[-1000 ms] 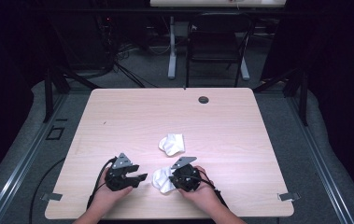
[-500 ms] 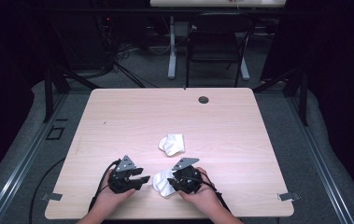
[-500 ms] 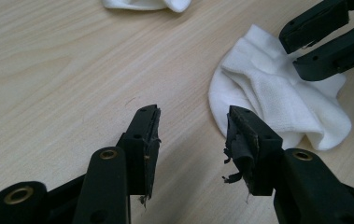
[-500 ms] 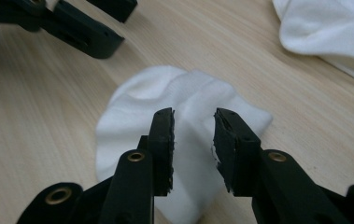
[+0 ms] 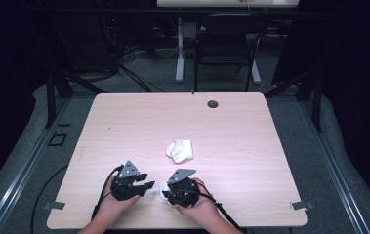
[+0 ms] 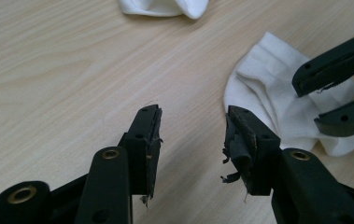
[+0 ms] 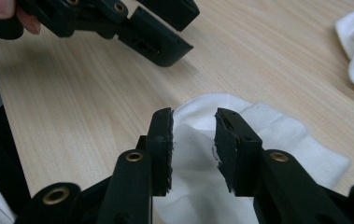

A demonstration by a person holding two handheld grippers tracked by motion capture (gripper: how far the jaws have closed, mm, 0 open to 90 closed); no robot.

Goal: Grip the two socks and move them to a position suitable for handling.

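Both grippers, left (image 6: 191, 140) and right (image 7: 193, 140), stand open and empty over the near sock (image 7: 258, 140), right jaws having just widened; next comes a pinch on its edge

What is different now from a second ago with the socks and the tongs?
The right tongs have just been opening over the near sock and drifted a little to the right; no pinch on it shows. The left tongs have just been closing with nothing between them. The far sock and the table stayed as they were.
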